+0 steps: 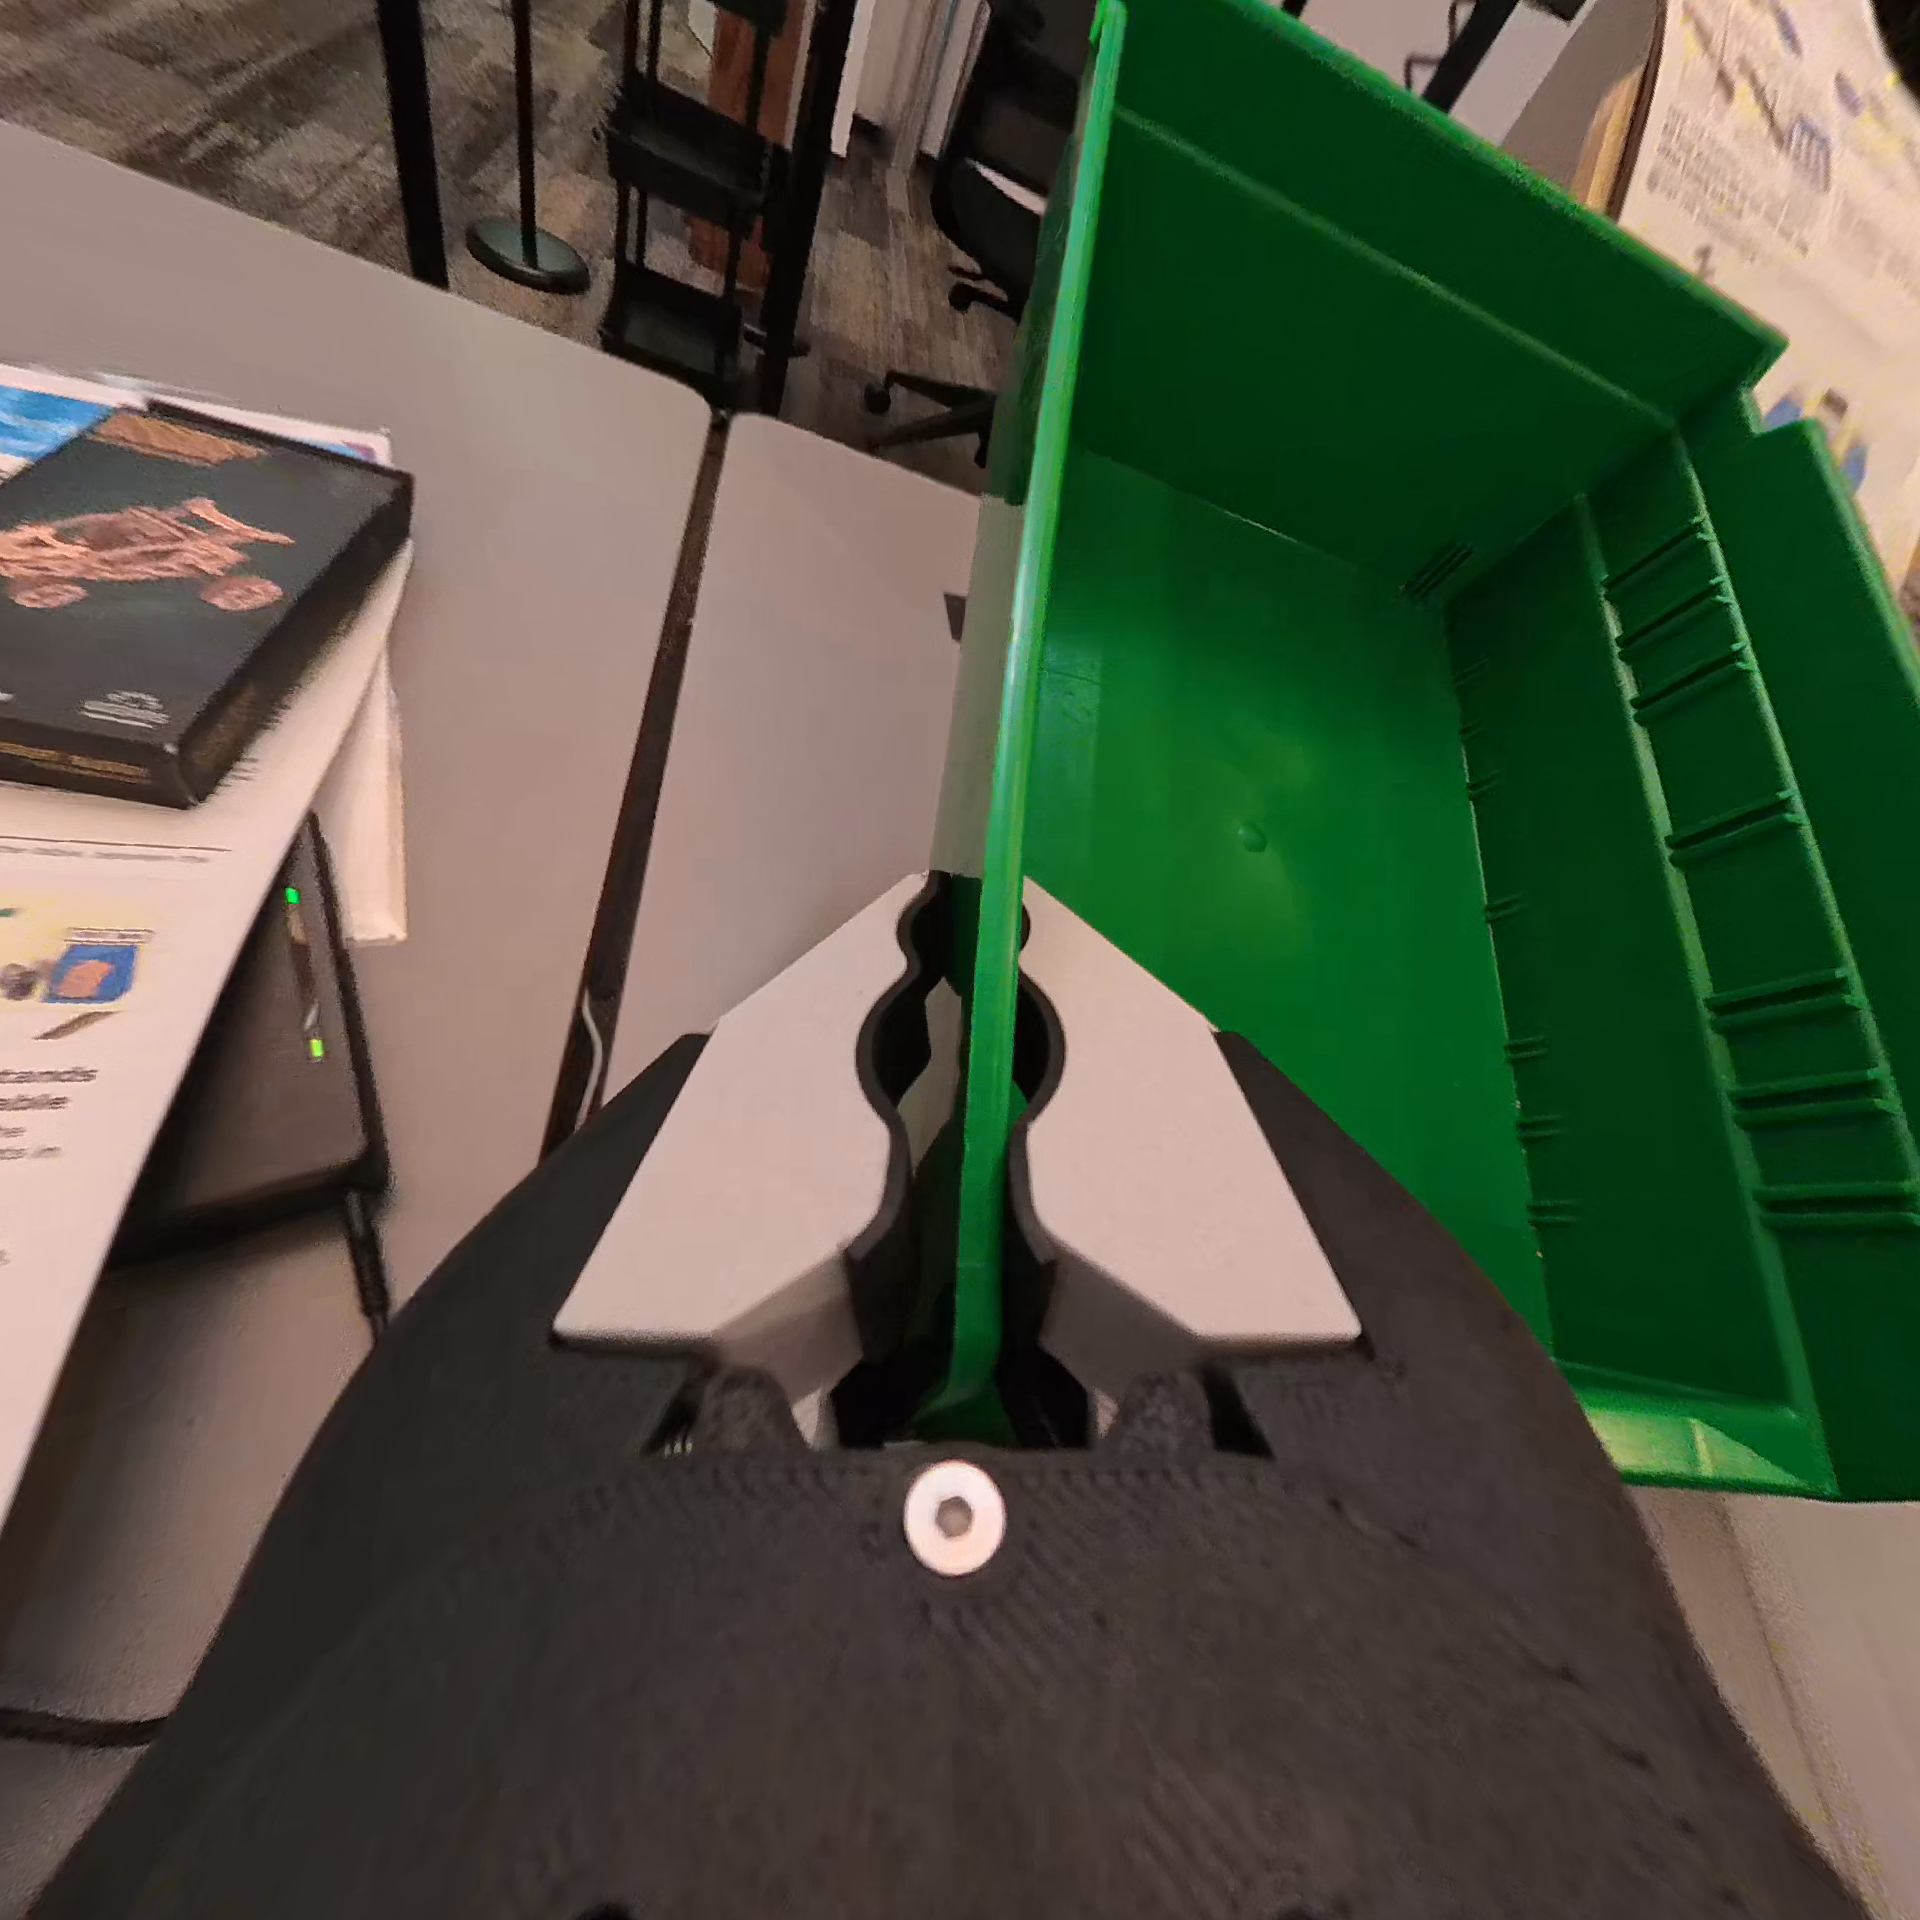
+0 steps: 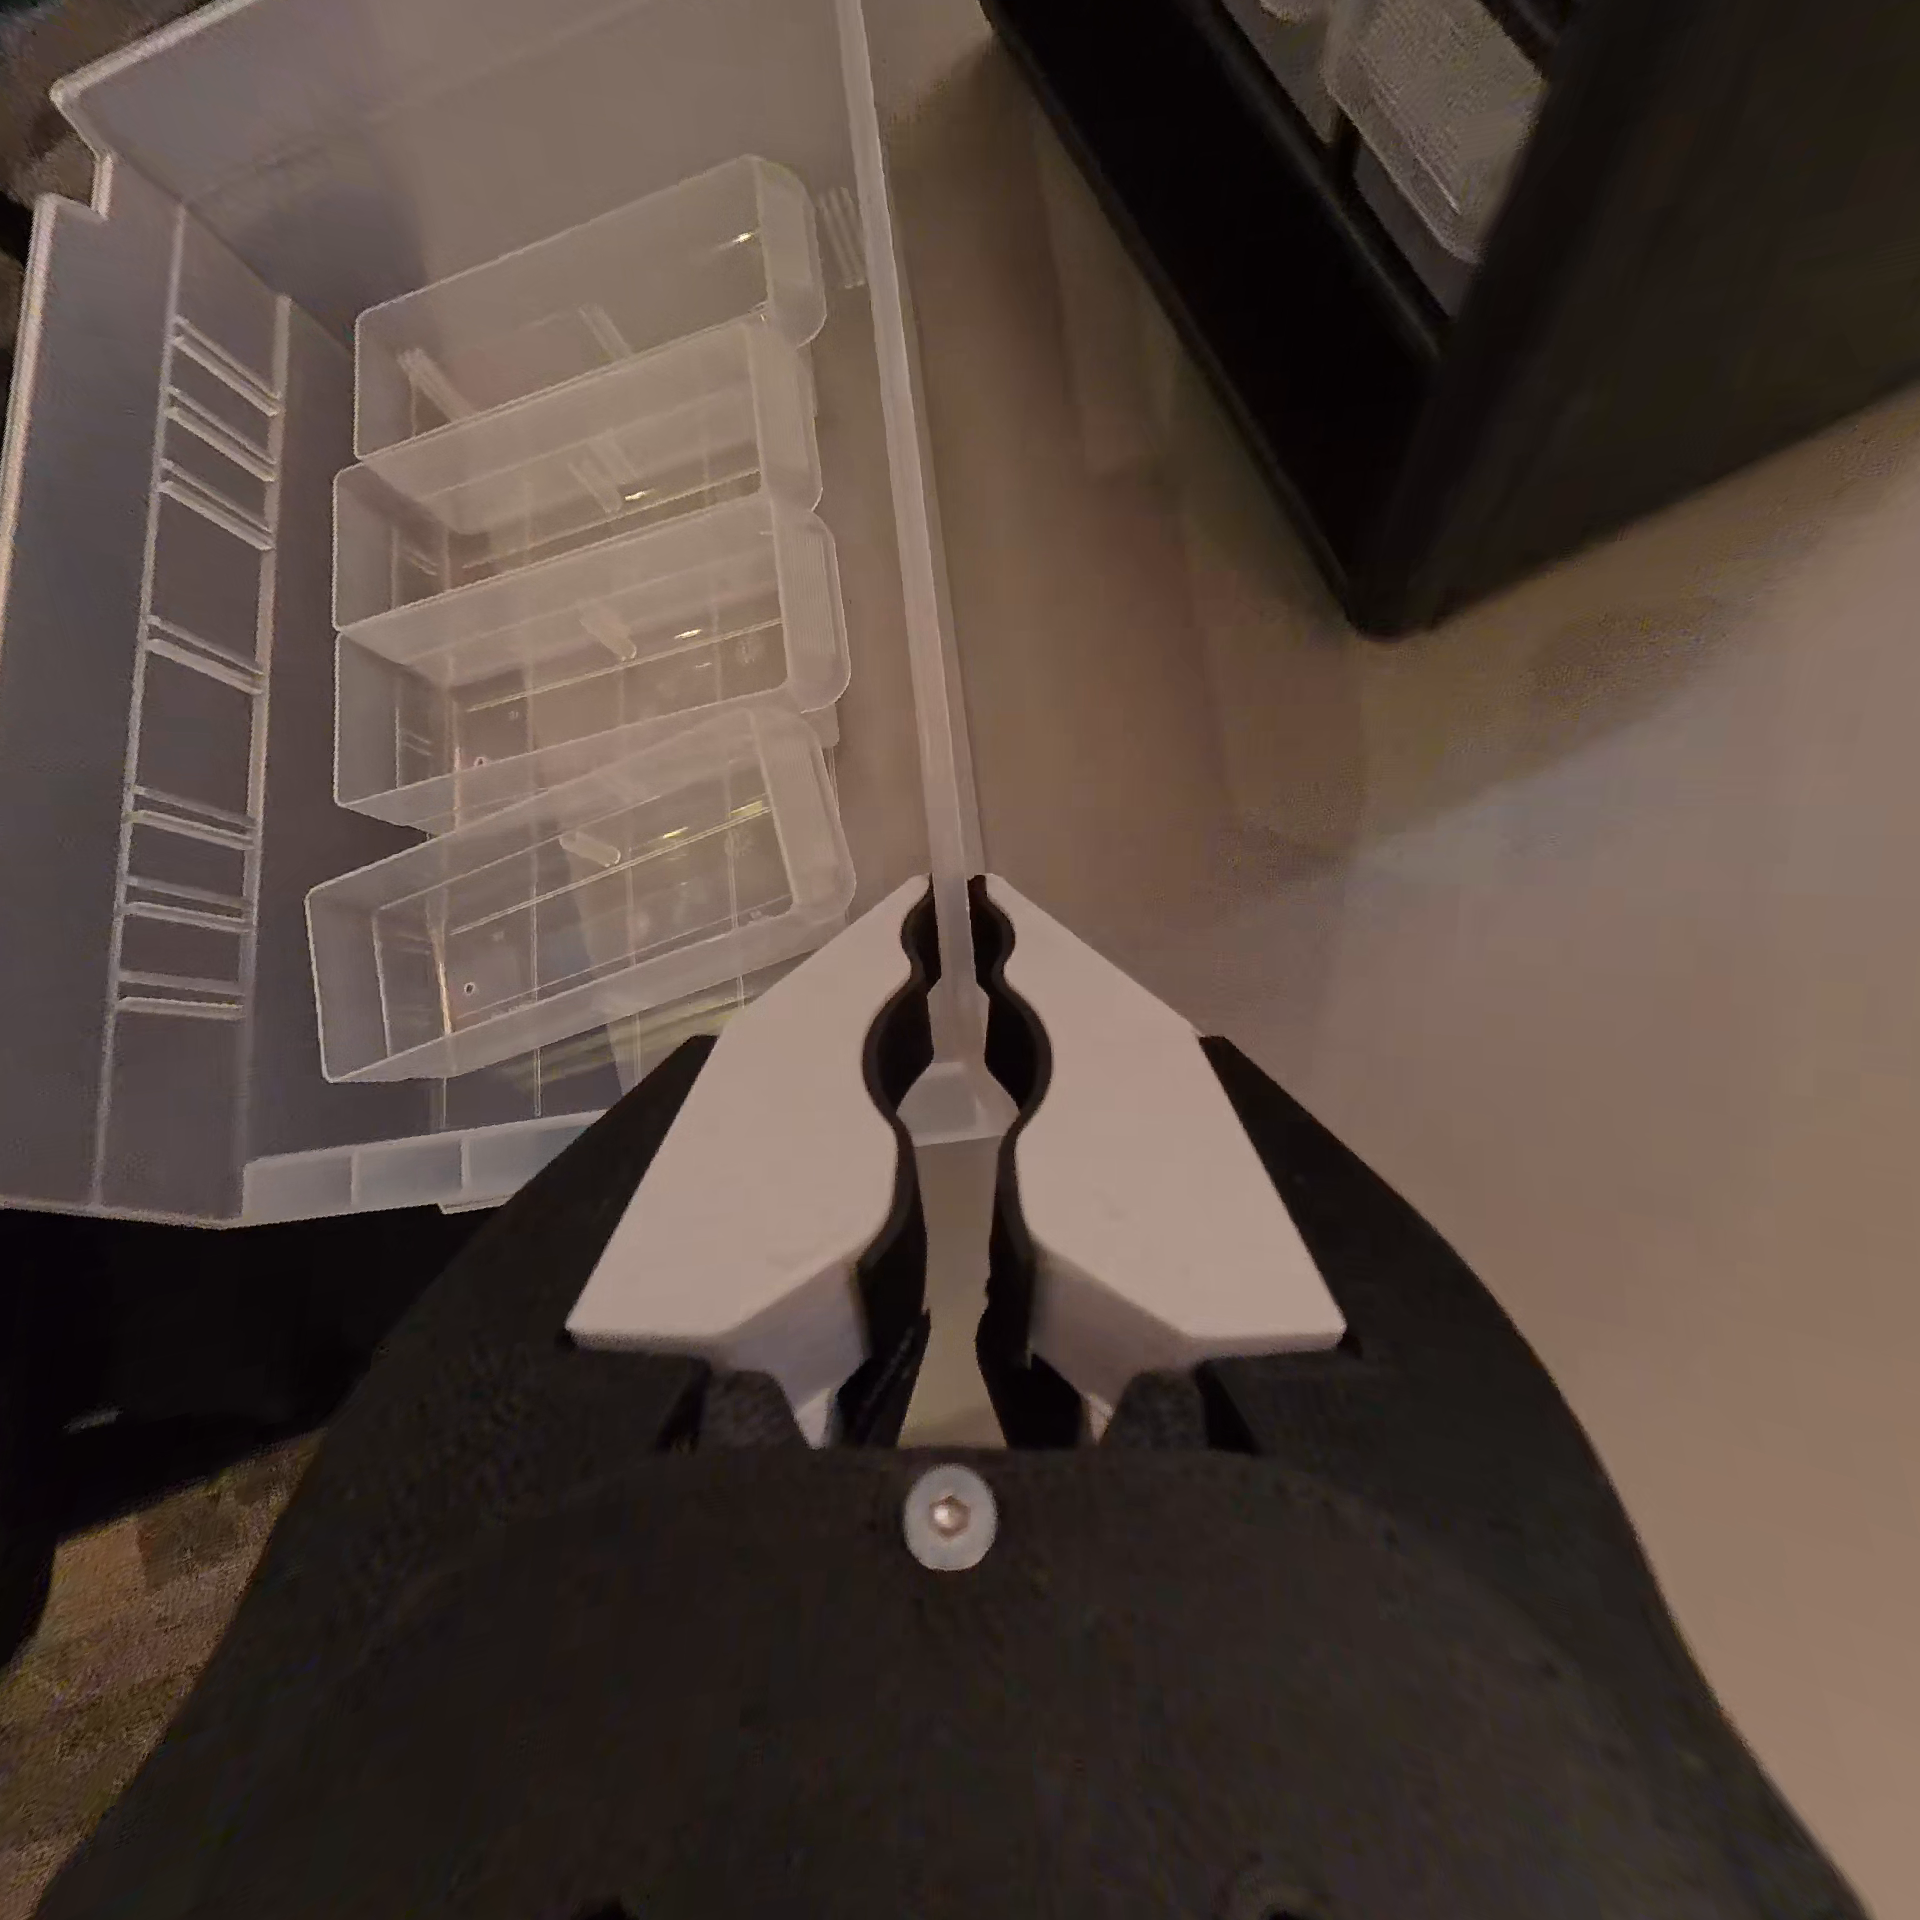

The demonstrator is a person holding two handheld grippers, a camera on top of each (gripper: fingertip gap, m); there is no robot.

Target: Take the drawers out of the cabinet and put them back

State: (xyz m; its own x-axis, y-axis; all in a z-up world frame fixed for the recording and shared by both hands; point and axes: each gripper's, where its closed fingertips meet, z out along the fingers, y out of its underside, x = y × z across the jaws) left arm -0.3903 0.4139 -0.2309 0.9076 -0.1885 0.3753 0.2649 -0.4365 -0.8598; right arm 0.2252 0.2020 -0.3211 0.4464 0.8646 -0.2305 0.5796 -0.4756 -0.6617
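Note:
In the left wrist view my left gripper [image 1: 971, 904] is shut on the left side wall of an empty green drawer [image 1: 1299, 779], holding it above the table. In the right wrist view my right gripper [image 2: 951, 904] is shut on the right side wall of a large clear drawer [image 2: 187, 675], which holds several small clear drawers [image 2: 582, 644] lying side by side. The black cabinet [image 2: 1558, 364] stands at the upper right of the right wrist view, with small clear drawers [image 2: 1434, 135] showing in its front.
A grey table [image 1: 810, 644] with a seam lies under the green drawer. A dark box with a vehicle picture [image 1: 177, 613], papers [image 1: 125, 1018] and a black device with green lights [image 1: 301, 1049] sit on its left. Chairs and a black rack [image 1: 707, 208] stand beyond.

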